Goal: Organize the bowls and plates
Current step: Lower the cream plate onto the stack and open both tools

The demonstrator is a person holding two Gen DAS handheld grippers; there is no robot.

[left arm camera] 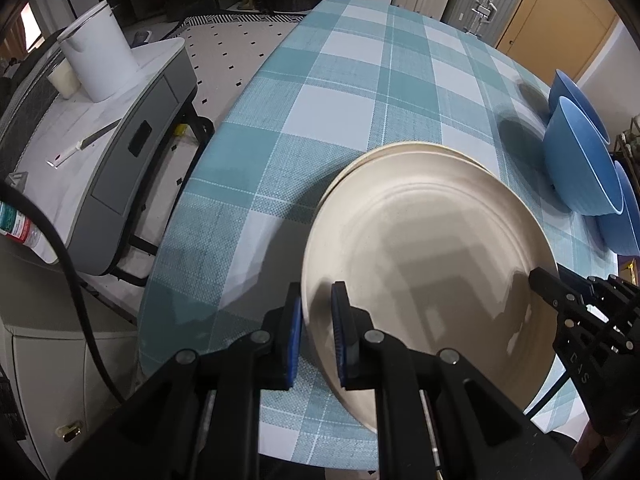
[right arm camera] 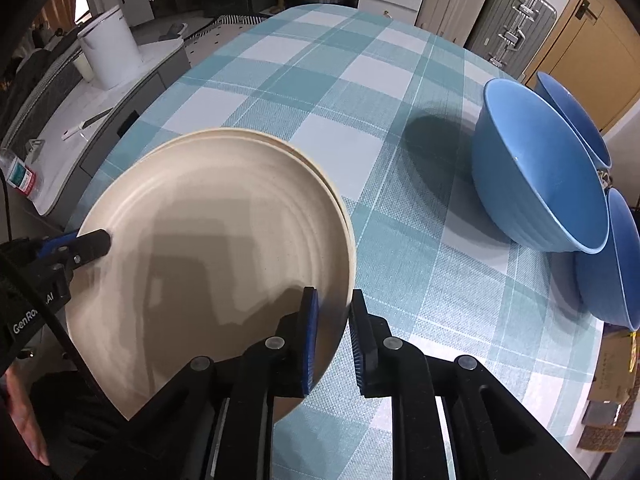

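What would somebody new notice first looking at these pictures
The big cream plate fills the near side of the checked tablecloth, lying on a second plate whose rim peeks out behind it. The left tool and right tool straddle its opposite edges. Next come three blue bowls, clustered on their sides at the table's right edge.

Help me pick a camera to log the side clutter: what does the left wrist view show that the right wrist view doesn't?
Only the left wrist view shows the brass latch on the cabinet. Only the right wrist view shows the cardboard box beyond the table's right edge. Both show the stacked cream plates, both grippers straddling the top plate's rim, the blue bowls, the white canister and the silver suitcase.
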